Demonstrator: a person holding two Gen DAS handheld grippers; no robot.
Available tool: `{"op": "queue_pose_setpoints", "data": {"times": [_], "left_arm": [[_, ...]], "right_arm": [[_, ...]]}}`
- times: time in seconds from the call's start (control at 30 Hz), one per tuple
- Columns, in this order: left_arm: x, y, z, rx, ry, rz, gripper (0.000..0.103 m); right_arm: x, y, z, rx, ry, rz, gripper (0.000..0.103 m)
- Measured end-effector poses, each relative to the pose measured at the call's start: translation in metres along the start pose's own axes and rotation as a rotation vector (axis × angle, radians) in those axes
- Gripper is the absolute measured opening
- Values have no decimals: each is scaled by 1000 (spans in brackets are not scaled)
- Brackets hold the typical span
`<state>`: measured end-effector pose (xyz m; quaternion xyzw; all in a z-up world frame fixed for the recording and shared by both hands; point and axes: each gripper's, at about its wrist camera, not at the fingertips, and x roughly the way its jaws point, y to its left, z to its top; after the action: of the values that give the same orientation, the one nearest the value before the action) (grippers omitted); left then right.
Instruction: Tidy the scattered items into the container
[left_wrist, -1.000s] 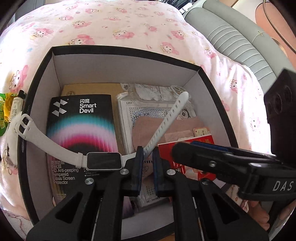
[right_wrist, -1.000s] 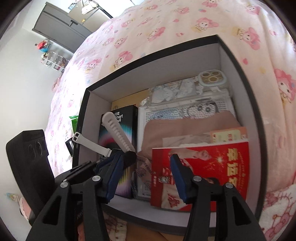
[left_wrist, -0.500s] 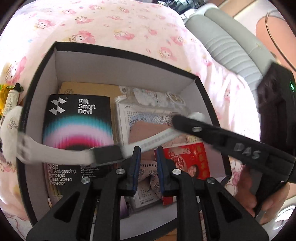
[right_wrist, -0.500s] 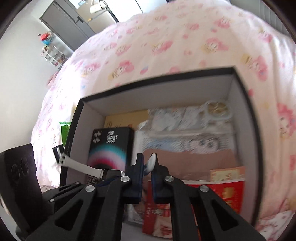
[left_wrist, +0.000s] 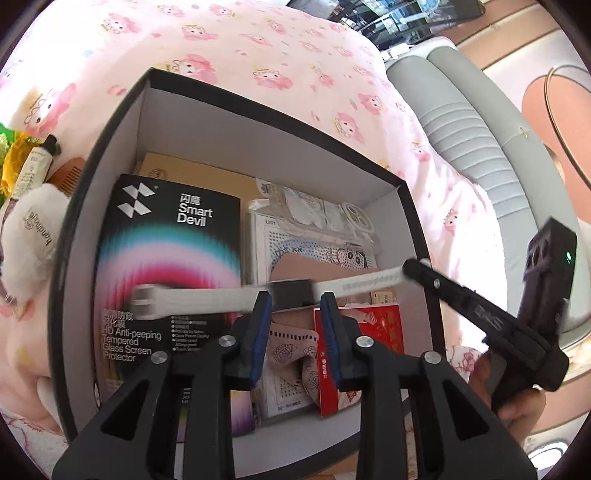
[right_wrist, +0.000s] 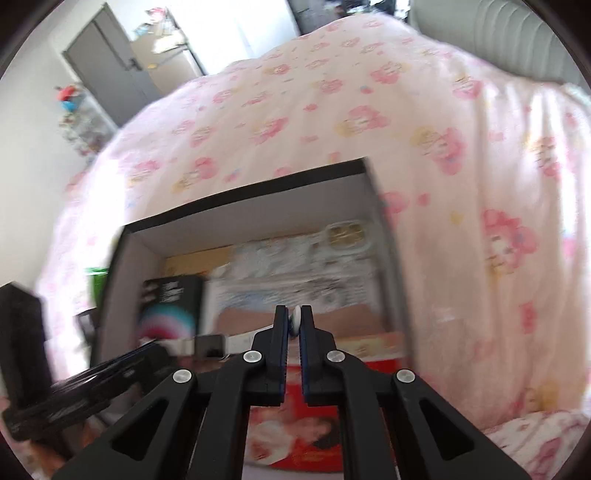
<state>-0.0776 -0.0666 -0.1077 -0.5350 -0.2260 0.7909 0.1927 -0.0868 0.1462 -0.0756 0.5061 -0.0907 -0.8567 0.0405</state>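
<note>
the right tongs (right_wrist: 294, 325) are clamped on one tip of the white watch (left_wrist: 291, 291), holding it stretched just above the packets inside the black box (left_wrist: 413, 206), while the left tongs (left_wrist: 295, 314) have just been opening, pads clear of the strap, seemingly to hand it over.

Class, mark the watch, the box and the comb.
watch (left_wrist: 291, 292), left wrist view, its dark face.
box (left_wrist: 122, 105), left wrist view, its black left rim.
comb (left_wrist: 70, 174), left wrist view, its brown teeth.
</note>
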Motion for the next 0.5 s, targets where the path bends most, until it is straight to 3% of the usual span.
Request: {"op": "queue_pose_setpoints", "data": {"times": [0.07, 0.2, 0.43, 0.5], "left_arm": [[2, -1, 1, 2, 8, 23, 26], [4, 3, -1, -19, 25, 41, 26], [7, 3, -3, -23, 25, 49, 28], [9, 4, -2, -33, 29, 38, 28]], "right_arm": [[0, 7, 1, -57, -25, -97, 4], [-5, 4, -2, -36, 4, -22, 5], [-38, -13, 15, 28, -122, 10, 8], [-41, -19, 20, 39, -116, 4, 8]]}}
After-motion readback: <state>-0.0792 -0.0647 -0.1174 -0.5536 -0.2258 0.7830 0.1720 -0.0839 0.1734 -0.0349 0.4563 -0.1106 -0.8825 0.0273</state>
